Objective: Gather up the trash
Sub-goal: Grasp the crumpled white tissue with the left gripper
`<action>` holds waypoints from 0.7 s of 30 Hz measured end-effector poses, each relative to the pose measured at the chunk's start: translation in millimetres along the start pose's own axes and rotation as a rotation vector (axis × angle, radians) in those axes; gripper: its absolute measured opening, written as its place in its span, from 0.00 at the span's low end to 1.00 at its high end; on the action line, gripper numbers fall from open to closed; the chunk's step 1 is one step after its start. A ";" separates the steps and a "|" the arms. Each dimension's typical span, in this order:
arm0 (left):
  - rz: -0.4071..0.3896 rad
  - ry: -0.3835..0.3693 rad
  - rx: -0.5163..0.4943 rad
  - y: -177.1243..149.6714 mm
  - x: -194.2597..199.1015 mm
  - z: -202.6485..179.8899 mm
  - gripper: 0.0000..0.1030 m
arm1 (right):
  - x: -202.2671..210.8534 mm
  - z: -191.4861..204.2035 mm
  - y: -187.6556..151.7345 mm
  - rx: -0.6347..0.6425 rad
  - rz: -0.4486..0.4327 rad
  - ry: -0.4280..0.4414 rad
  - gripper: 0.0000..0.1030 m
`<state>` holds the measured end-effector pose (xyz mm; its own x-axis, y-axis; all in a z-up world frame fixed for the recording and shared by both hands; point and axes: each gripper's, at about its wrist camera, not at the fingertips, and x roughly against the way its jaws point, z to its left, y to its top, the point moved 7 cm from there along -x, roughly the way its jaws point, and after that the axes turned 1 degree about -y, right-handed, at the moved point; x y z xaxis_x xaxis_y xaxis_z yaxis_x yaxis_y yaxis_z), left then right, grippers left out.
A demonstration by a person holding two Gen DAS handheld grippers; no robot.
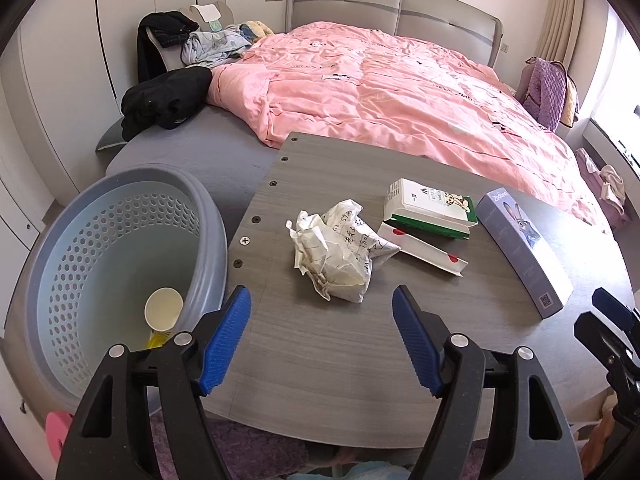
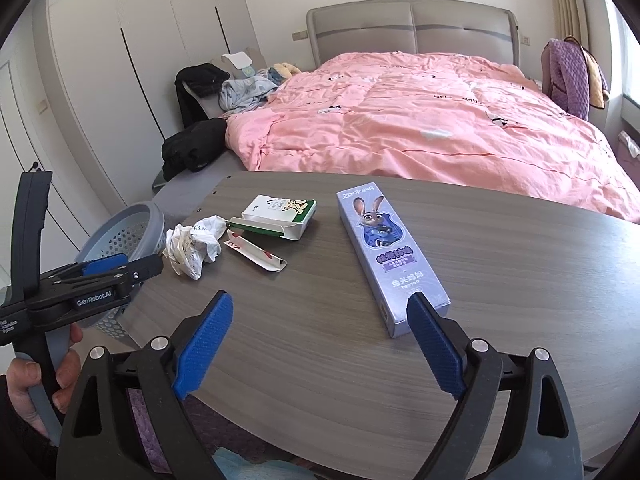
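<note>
Left claw: the left gripper (image 1: 321, 340) hangs with its jaws spread wide and nothing between the blue pads.
Right claw: the right gripper (image 2: 322, 346) is likewise released and empty; its right pad sits just beside the near end of the purple box (image 2: 388, 256), seemingly not pressing on it.
Nearest trash to the left claw: the crumpled paper (image 1: 340, 250) lies straight ahead of the open jaws, near them, on the grey table (image 1: 340, 360).
Nearest trash to the right claw: the purple box, ahead and slightly to the right of the jaws.
Long axis of the box: it runs away from the claw toward the bed (image 2: 420, 120), so I judge the jaws would close across its narrow width.
Which hand for which: my guess is left for the paper, right for the box; each is the nearer one.
Bin: the blue basket (image 1: 120, 240) stands to the left of the table, just beside its edge, on the left claw's side.
Count on the table: one paper wad, one green and white carton (image 1: 430, 210), one flat white packet (image 1: 424, 250) touching the carton's near side, one purple box.
Count in the basket: one paper cup (image 1: 163, 314), lying on its side.
Count of baskets: one.
Left to do: four pieces, as I reckon it.
</note>
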<state>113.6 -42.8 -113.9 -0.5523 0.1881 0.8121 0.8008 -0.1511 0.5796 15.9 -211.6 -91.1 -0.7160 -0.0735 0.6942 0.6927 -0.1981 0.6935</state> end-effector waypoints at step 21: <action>0.043 0.010 -0.016 24.7 -53.4 -22.4 0.68 | 1.9 -32.3 -10.9 -0.072 0.006 0.013 0.87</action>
<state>157.7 -78.3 -141.4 -0.5196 0.1717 0.8370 0.8200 -0.1747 0.5450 4.2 -241.2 -103.6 -0.7132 -0.0871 0.6955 0.6892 -0.2676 0.6733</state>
